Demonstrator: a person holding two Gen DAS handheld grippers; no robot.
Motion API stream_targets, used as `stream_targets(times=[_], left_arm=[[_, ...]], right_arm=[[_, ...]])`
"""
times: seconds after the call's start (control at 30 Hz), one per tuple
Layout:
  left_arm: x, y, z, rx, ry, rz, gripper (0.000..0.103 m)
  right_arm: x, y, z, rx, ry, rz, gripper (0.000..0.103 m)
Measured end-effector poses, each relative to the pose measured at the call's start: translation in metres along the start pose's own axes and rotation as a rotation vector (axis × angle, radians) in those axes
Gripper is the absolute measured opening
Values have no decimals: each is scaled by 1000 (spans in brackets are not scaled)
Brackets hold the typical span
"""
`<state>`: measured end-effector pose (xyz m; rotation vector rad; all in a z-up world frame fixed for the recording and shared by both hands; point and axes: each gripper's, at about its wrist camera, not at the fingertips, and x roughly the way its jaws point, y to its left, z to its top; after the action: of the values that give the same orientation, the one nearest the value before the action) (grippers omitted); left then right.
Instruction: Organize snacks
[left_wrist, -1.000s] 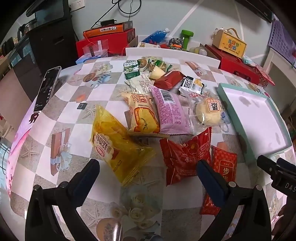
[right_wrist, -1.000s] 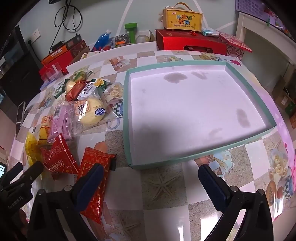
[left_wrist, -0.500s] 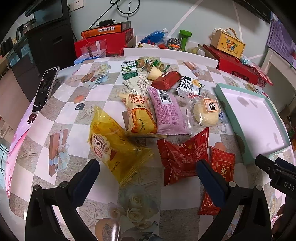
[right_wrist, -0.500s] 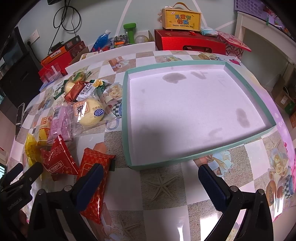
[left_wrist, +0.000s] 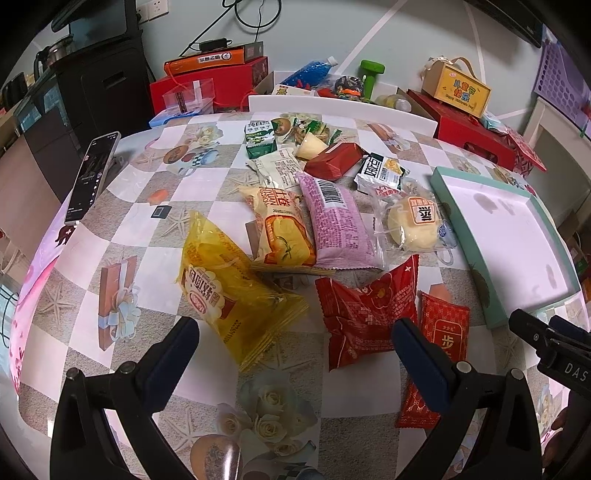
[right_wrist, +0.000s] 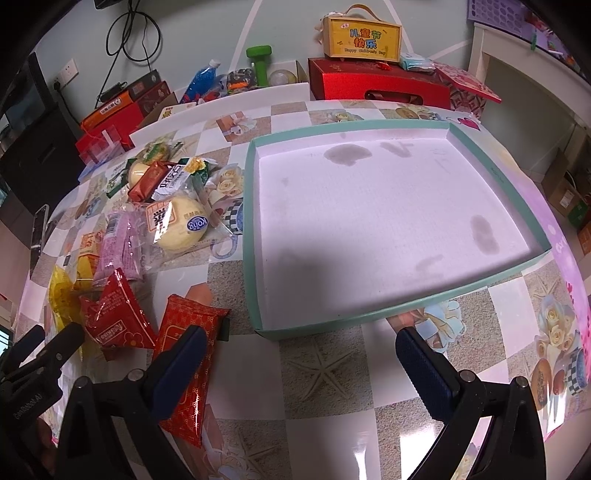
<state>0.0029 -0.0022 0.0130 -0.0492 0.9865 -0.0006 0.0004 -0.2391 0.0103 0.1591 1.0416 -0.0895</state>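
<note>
Hovering low over the bench (left_wrist: 110, 229), both grippers are held level, fingers spread wide and holding nothing: the left gripper (left_wrist: 295, 339) faces the snacks (left_wrist: 332, 229), the right gripper (right_wrist: 301, 350) the tray (right_wrist: 436, 291).

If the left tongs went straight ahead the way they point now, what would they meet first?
Probably the yellow snack bag, or the red snack packet beside it: both lie just ahead between the open left tongs. Depth is unclear, so which comes first is uncertain.

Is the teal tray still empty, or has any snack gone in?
Empty: the teal tray shows only its bare, stained white floor; the snacks lie outside it.
</note>
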Motion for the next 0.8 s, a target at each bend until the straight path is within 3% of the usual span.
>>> stream_targets(times=[0.8], left_arm=[[-3,-2,1,8,-9,-6,103]], right_arm=[[-2,-1,0,7,-1,0,103]])
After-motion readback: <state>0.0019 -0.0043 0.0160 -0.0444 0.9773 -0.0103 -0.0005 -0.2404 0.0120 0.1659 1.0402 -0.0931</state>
